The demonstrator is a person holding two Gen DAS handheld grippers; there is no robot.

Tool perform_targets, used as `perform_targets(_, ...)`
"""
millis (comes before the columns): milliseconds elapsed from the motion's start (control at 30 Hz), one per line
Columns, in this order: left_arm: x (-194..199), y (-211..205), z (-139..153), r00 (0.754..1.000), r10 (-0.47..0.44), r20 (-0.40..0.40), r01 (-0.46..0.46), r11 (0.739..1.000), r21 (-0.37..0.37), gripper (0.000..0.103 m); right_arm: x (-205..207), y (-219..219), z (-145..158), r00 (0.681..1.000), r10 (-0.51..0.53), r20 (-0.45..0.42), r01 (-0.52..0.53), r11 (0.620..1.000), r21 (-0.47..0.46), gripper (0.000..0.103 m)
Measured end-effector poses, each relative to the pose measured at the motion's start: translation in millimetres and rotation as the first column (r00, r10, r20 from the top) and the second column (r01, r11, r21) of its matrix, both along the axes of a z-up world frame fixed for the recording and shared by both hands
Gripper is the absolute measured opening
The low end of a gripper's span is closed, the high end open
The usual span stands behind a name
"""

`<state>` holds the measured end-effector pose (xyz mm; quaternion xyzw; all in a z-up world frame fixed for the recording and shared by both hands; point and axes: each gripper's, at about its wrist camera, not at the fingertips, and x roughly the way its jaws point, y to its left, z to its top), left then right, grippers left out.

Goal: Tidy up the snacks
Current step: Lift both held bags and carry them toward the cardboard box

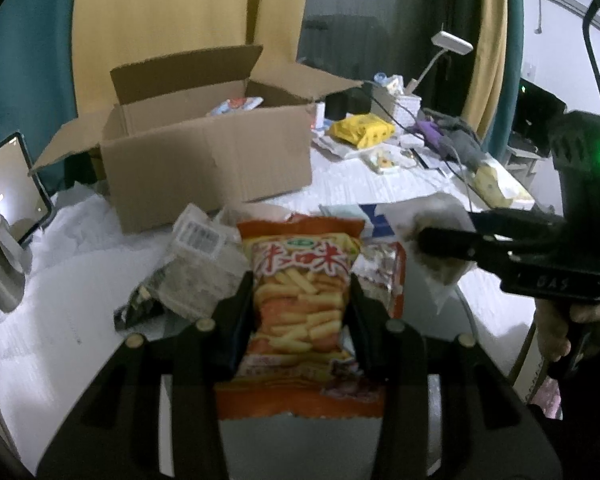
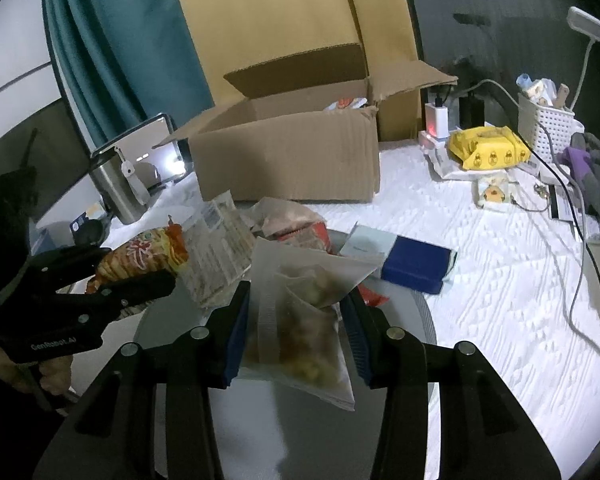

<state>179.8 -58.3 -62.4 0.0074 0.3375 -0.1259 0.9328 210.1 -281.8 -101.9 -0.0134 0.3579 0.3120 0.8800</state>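
Note:
My left gripper (image 1: 300, 300) is shut on an orange bag of fries-shaped snacks (image 1: 300, 304) and holds it above the table. The same bag (image 2: 140, 258) shows in the right wrist view. My right gripper (image 2: 296, 320) is shut on a clear zip bag of snacks (image 2: 304, 320), which also shows in the left wrist view (image 1: 440, 240). An open cardboard box (image 1: 208, 160) (image 2: 288, 160) stands behind, with a snack pack inside (image 1: 236, 106). Several more snack packs (image 1: 196, 264) (image 2: 296, 220) lie in a pile below the grippers.
A round grey tray (image 2: 420, 320) holds the pile on a white cloth. A blue-and-white box (image 2: 412, 266), a yellow pack (image 2: 488, 152), a white basket (image 2: 544, 128), cables and a lamp (image 1: 452, 44) are to the right. A tablet on a stand (image 2: 132, 160) is at the left.

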Motion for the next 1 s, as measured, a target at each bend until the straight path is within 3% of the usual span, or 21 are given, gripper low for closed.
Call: perform_targets(1000,69,34,43,0.993,0.023,0.12,-0.024,1.0,0.001,0.043,75,33,38,0.997,0.019,0.08,-0.016,0.999,-0.028,0.047)
